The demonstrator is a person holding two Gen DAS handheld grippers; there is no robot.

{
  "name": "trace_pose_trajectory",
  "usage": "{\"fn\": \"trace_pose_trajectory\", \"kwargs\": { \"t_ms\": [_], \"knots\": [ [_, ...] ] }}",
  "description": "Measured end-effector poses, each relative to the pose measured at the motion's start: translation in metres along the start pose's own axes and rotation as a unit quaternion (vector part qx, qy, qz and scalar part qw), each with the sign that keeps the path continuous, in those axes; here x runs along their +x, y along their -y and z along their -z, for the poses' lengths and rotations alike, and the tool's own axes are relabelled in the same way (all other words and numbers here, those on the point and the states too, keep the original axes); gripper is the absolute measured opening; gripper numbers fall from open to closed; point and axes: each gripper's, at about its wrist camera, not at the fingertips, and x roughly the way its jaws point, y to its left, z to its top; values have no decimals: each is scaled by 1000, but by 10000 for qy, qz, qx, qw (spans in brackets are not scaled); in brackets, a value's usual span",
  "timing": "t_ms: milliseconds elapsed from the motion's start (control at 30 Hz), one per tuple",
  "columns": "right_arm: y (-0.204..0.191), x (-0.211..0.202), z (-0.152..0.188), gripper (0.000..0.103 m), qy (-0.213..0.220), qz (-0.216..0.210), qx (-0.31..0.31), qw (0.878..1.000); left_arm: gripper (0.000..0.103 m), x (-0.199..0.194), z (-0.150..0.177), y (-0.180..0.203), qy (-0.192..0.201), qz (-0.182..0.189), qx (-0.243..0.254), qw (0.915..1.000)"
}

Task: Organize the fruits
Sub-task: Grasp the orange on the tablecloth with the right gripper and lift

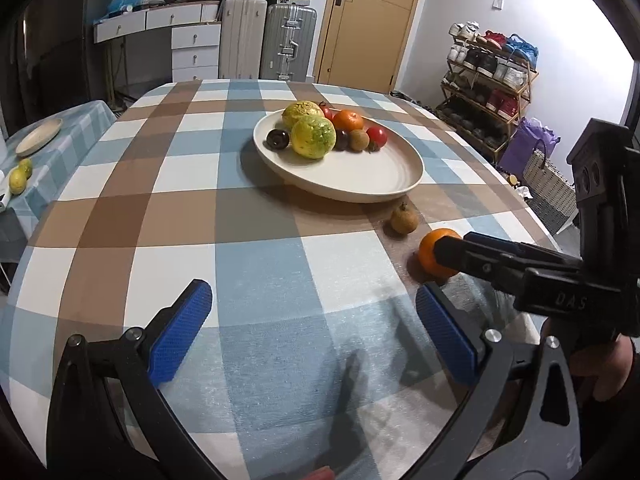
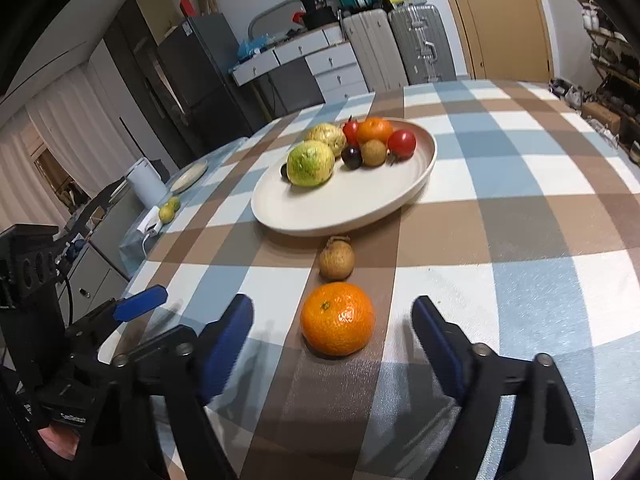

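The left gripper (image 1: 314, 326) hovered over bare desk (image 1: 120, 216), jaws apart and empty. The right gripper (image 2: 332, 340) straddled the orange (image 2: 338, 318), jaws apart, apparently not yet touching (motion blur hampered judgement). Advisable: centre, clamp gently, lift clear of the neighbouring brown fruit (image 2: 337, 260) toward the plate (image 2: 344, 212).

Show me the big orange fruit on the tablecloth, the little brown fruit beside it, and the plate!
Round orange fruit (image 2: 338, 319), right wrist view, middle of its peel.
Small brown round fruit (image 2: 337, 261), right wrist view, its centre.
Cream oval plate (image 2: 320, 208), right wrist view, bare inside.
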Motion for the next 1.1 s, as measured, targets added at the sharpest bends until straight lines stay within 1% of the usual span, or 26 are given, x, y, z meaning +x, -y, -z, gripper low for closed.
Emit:
{"fn": "trace_pose_trajectory", "kwargs": {
  "t_ms": [33,67,133,167,200,233,267,400,500,600,800,1100],
  "knots": [
    [0,1,0,78,-21,-8,13,10000,102,0,0,0,-15,-15,-12,10000],
    [0,1,-1,72,-37,-8,4,10000,102,0,0,-1,-54,-15,-38,10000],
    [0,4,0,67,-99,114,12,9999,102,0,0,-4,-86,21,-84,9999],
    [1,6,0,58,-184,139,29,9997,102,0,0,-4,-77,14,-87,9999],
    [1,8,0,47,-258,93,47,9996,102,-1,-1,-5,-62,10,-75,10000],
    [2,9,0,46,-257,67,59,9996,102,-1,-2,-5,-45,11,-65,10000],
    [2,9,1,42,-245,19,64,9997,102,-1,-4,-5,-29,25,-51,10000],
    [6,8,1,41,-195,-23,153,9997,102,-1,-11,-6,-65,174,-65,9998],
    [9,-2,1,41,15,-54,175,9998,102,3,-16,-5,-151,271,-100,9995],
    [13,-13,1,41,173,-23,159,9997,102,11,-22,2,-289,315,-57,9991],
    [34,-32,3,41,472,16,404,9981,102,29,-36,26,-381,395,36,9985],
    [59,-57,1,41,743,71,469,9961,102,68,-55,59,-593,269,199,9977]
  ]
}}
